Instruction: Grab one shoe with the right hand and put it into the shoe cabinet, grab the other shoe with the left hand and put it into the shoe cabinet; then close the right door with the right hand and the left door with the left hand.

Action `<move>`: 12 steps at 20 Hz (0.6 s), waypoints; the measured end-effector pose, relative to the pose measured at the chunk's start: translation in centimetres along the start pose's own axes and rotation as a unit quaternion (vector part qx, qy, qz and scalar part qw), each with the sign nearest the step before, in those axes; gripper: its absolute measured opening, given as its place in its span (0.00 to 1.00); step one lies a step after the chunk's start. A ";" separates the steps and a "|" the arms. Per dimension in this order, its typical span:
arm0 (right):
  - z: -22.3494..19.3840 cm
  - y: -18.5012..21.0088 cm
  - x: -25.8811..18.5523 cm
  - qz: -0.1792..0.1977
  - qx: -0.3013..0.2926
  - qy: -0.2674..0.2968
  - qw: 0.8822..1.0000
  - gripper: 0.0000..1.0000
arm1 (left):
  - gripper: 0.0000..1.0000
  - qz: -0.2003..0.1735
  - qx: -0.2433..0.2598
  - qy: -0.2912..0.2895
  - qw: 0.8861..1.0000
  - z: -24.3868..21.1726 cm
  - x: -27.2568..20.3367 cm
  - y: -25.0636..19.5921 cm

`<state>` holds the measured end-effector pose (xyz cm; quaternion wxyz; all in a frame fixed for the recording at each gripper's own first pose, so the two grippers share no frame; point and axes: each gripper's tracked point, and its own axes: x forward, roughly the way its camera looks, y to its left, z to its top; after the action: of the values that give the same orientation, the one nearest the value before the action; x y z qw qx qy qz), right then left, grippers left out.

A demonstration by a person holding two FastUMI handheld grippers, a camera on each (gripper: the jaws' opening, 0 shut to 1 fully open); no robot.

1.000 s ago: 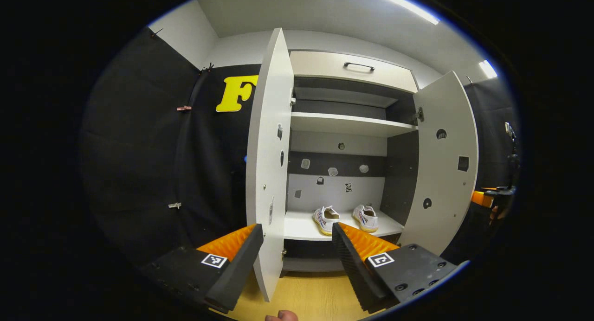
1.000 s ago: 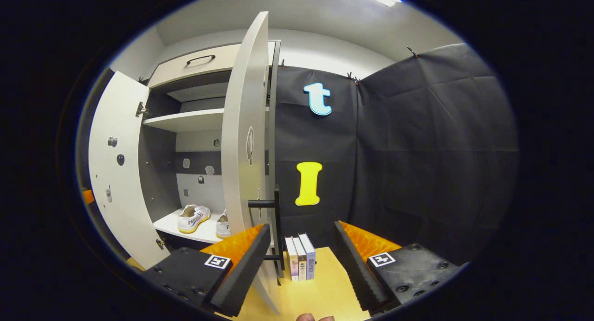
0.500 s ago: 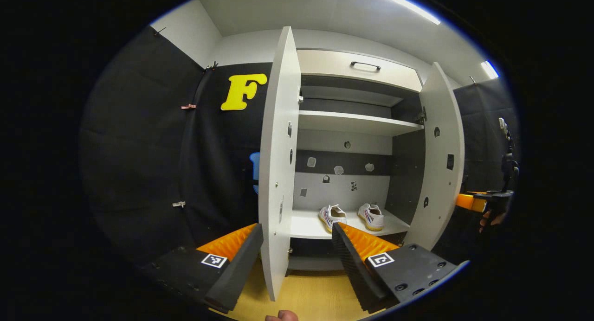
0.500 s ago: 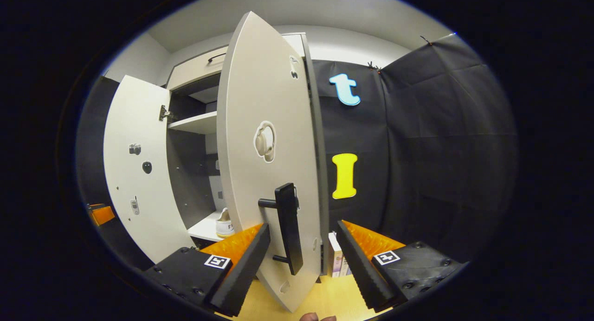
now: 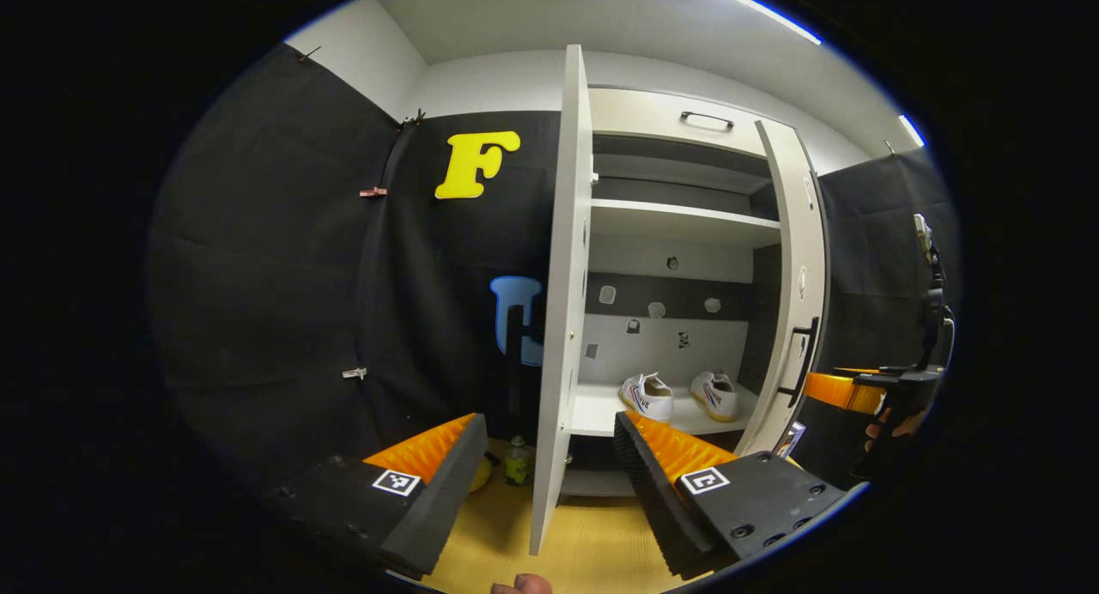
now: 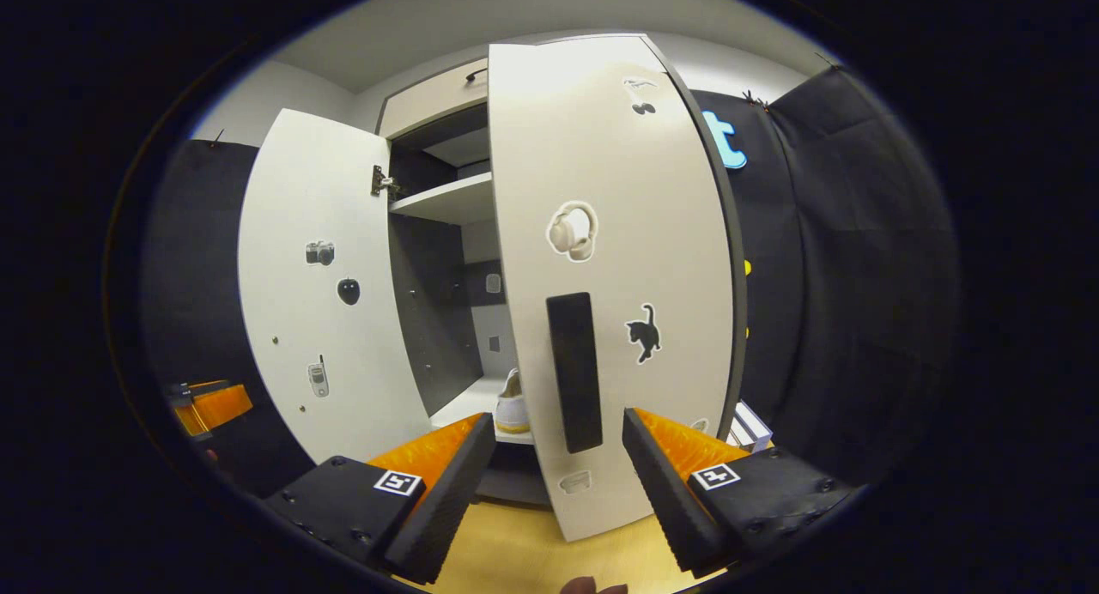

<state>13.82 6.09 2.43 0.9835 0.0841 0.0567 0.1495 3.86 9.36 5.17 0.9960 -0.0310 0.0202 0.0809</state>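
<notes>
**Shoes on the shelf, both doors ajar**

In the left gripper view we see the two shoes (image 5: 678,397) side by side on the lower shelf (image 5: 592,414) of the cabinet (image 5: 670,122), toes toward the back wall. The right door (image 5: 794,293) stands partly swung in, its dark handle (image 5: 803,358) facing outward; the left door (image 5: 562,302) stands nearly edge-on to us, wide open.

Our left gripper (image 5: 549,465) hangs in front of the left door's edge with its jaws apart, one finger to each side of that edge and touching nothing. A small bottle (image 5: 516,461) stands on the floor (image 5: 584,542) behind the door. Far to the right we see the right gripper (image 5: 846,390) just beside the right door, with a hand (image 5: 893,427) under it.

In the right gripper view, the right gripper (image 6: 558,465) faces the right door's outer face (image 6: 618,233), jaws apart, the handle (image 6: 573,371) between and beyond the fingers; we cannot tell whether anything touches. One shoe (image 6: 513,405) peeks past the door's edge. The left door (image 6: 326,285) shows its inner face, and the left gripper (image 6: 215,405) sits low beside it. Books (image 6: 749,427) stand on the floor by the cabinet.
</notes>
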 end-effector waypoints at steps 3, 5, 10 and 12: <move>0.0 1.4 -0.5 0.012 0.001 0.000 1.000 0.98 | 0.94 0.014 0.001 0.000 1.000 -0.1 0.5 1.7; 0.0 2.0 -1.1 0.015 0.002 -0.001 1.000 0.98 | 0.94 0.024 0.000 -0.002 1.000 0.1 1.0 3.0; 0.2 2.5 -3.0 0.013 0.012 -0.005 1.000 0.98 | 0.94 0.044 0.006 -0.007 0.999 0.5 3.2 6.9; 0.1 2.2 -3.3 0.007 0.010 -0.009 1.000 0.98 | 0.94 0.047 0.010 -0.009 0.999 1.0 4.0 7.8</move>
<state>10.08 7.19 3.22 0.9820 0.0959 0.0487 0.1551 6.59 17.71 5.49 0.9916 -0.0192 0.0130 0.1274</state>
